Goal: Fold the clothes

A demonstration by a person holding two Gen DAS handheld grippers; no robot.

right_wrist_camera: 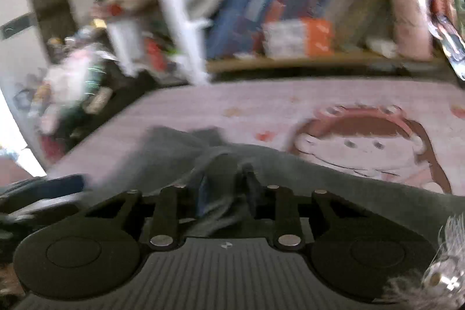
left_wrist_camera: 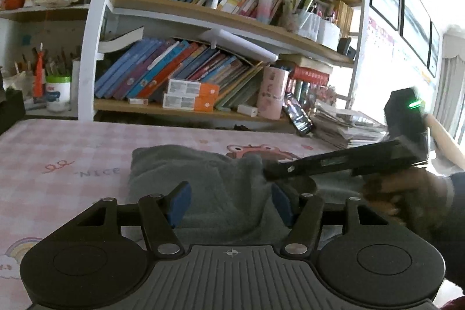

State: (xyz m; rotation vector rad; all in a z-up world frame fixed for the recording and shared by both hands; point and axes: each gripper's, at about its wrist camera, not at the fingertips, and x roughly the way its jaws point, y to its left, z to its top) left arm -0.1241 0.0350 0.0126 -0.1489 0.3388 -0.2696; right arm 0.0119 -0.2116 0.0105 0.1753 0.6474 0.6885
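Two grippers: both are over one grey garment (left_wrist_camera: pixel 209 182) on the pink checked bed cover (left_wrist_camera: pixel 58 153).
Garment place: bunched toward the near edge of the cover, just short of the cartoon girl print (right_wrist_camera: pixel 369 147).
Left gripper (left_wrist_camera: pixel 229 204): fingers apart, blue pads (left_wrist_camera: pixel 181 201) astride a ridge of fleece, not pressing it.
Right gripper (right_wrist_camera: pixel 229 188): fingers drawn close on a raised pinch of the grey cloth; that view is blurred, so the depth of the bite cannot be told.
Risk, left: with the pads off the cloth, that side may drag and the fold go crooked.
Risk, right: a shallow pinch of thick fleece could slip out under a quick pull.
Around: bookshelf (left_wrist_camera: pixel 203 106) along the far edge, pink cup (left_wrist_camera: pixel 273 95), phone (left_wrist_camera: pixel 299 112).
In the way: nothing lies on the cover ahead; the grippers crowd each other.
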